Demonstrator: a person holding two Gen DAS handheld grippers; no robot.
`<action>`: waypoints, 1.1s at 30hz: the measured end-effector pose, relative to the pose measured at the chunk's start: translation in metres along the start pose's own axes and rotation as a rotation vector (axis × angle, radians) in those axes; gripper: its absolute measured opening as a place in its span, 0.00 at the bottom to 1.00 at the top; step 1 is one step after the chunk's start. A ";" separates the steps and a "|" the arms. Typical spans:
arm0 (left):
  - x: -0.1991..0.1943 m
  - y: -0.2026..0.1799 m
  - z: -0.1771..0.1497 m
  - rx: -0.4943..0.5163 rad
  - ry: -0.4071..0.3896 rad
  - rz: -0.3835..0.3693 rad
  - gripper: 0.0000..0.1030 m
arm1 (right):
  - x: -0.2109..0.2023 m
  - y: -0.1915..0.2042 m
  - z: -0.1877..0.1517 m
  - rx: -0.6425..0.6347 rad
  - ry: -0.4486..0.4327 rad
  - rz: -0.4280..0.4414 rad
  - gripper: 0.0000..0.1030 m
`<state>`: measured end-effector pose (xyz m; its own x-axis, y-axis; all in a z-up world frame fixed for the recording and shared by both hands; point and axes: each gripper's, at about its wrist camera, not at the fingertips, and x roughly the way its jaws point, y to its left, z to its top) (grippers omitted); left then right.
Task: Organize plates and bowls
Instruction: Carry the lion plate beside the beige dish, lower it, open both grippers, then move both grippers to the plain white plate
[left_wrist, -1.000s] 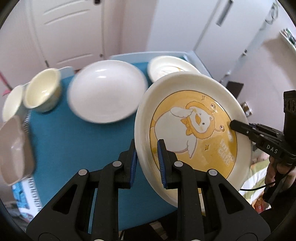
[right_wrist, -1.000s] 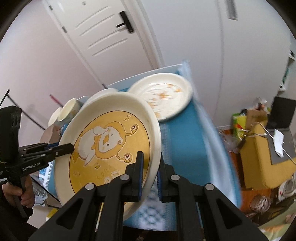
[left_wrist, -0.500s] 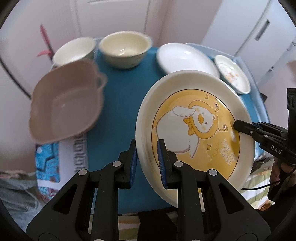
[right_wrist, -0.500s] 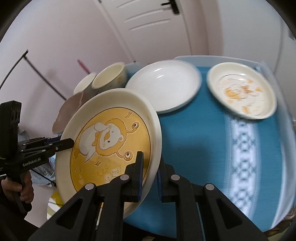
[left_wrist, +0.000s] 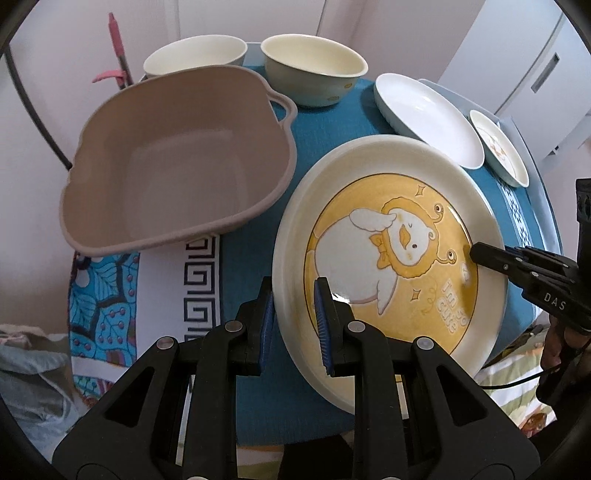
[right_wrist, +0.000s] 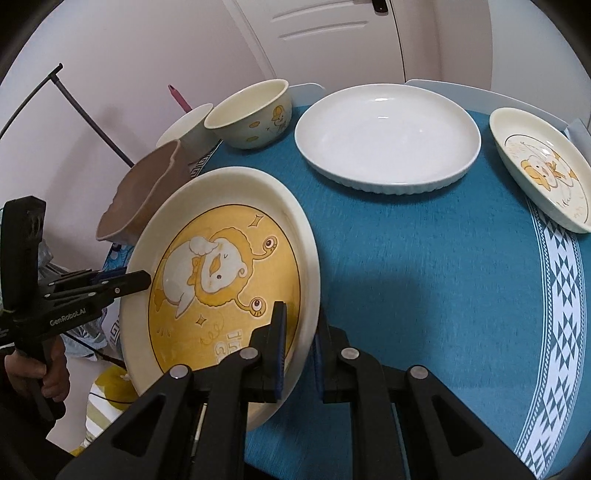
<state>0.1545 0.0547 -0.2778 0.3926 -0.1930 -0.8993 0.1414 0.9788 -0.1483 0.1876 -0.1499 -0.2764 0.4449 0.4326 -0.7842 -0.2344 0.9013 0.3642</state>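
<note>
The duck plate (left_wrist: 388, 236) has swung leftward over the last second, from facing the white plate (right_wrist: 388, 136) to hanging tilted just beside the taupe basin (left_wrist: 177, 166). The left gripper (left_wrist: 293, 317) and right gripper (right_wrist: 299, 354) each stay clamped on opposite rims. Likely the basin is the drop-off; the 2 cream bowls (left_wrist: 314, 70) and small duck plate (right_wrist: 543, 173) still wait on the blue tablecloth (right_wrist: 424, 277)

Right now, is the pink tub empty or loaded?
Empty. The left view looks straight into the tub: bare floor and walls, nothing inside. Bowls sit behind it.
</note>
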 end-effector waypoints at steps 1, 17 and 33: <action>0.004 -0.002 0.002 0.000 0.002 -0.001 0.18 | 0.001 -0.001 0.000 0.000 -0.001 -0.001 0.12; 0.009 -0.005 0.005 -0.006 -0.012 0.011 0.18 | 0.008 -0.003 -0.001 0.002 0.018 -0.030 0.12; 0.000 -0.010 0.002 -0.004 -0.019 0.063 0.76 | 0.002 -0.005 -0.005 0.045 -0.007 -0.030 0.72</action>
<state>0.1546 0.0447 -0.2760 0.4175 -0.1321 -0.8990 0.1123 0.9893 -0.0932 0.1850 -0.1537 -0.2822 0.4574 0.4054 -0.7915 -0.1815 0.9138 0.3632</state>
